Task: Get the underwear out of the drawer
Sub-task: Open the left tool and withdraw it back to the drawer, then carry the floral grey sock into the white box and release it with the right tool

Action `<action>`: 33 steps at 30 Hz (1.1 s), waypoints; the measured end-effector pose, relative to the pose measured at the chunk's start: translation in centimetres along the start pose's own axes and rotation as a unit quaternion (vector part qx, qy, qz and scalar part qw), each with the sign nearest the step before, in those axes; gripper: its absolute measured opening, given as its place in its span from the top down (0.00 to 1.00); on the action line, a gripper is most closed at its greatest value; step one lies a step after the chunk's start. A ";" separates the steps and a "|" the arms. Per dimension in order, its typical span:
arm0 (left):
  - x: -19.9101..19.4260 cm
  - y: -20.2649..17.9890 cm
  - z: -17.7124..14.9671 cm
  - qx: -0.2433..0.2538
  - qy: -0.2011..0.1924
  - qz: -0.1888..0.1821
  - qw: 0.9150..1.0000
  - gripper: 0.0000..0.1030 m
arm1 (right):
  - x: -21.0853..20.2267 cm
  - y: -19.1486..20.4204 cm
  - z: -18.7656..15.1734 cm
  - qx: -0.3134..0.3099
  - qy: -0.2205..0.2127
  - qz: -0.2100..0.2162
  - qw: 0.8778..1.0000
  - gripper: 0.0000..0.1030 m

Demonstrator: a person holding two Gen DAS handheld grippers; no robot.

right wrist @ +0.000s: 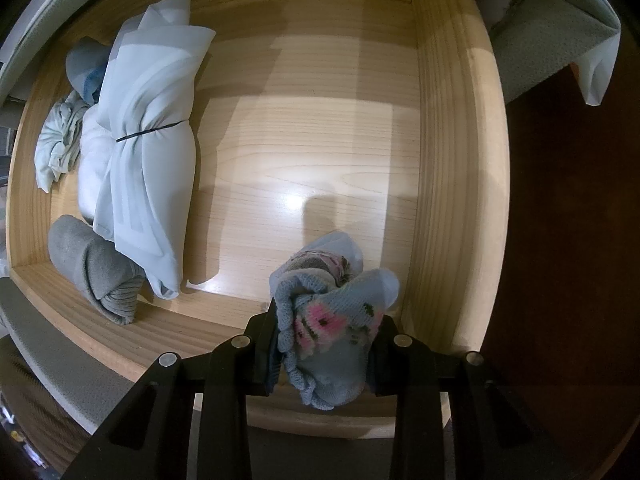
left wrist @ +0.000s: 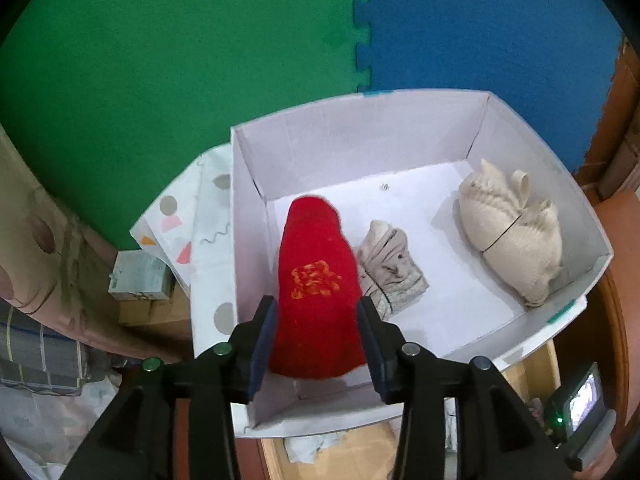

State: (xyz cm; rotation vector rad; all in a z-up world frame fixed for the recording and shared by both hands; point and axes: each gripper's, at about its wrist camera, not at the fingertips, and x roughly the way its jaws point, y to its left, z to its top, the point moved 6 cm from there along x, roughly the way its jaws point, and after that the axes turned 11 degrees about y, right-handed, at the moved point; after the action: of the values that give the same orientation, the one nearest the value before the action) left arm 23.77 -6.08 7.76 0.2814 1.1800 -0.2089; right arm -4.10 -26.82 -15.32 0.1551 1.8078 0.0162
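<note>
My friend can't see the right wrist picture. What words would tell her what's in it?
The right gripper is shut on a pale blue sock with pink flowers above a wooden drawer. On the drawer's left side lie a pale tied bundle and a grey rolled sock.

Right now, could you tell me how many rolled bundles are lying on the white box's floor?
2: a grey bundle near the middle, and a cream bundle by the right wall; others may be hidden.
</note>
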 end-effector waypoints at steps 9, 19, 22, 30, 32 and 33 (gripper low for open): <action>-4.1 1.7 -4.2 -0.025 -0.020 -0.002 0.999 0.55 | 0.3 0.2 0.0 0.002 0.001 -0.006 1.000 0.71; -0.4 3.3 -15.0 -0.072 0.020 0.030 0.997 0.55 | 1.0 0.5 -0.1 0.007 0.003 -0.012 1.000 0.71; 2.1 2.8 -18.0 -0.084 0.042 0.027 0.995 0.55 | 1.2 0.6 -0.1 0.008 0.003 -0.015 1.000 0.71; 6.7 1.6 -21.9 -0.110 0.076 0.013 0.991 0.55 | 1.6 1.0 -0.2 0.011 0.003 -0.021 1.000 0.71; 7.1 1.1 -22.0 -0.108 0.077 0.014 0.991 0.55 | 1.6 0.9 -0.2 0.010 0.003 -0.022 1.000 0.71; 7.4 1.0 -22.1 -0.107 0.079 0.016 0.991 0.55 | 1.6 0.9 -0.1 0.009 0.003 -0.021 1.000 0.71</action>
State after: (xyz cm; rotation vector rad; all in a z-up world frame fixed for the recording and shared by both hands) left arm 7.44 1.90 -6.80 0.1281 1.3415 -0.0315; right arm -4.52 -25.69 -16.73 0.1308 1.8180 -0.0294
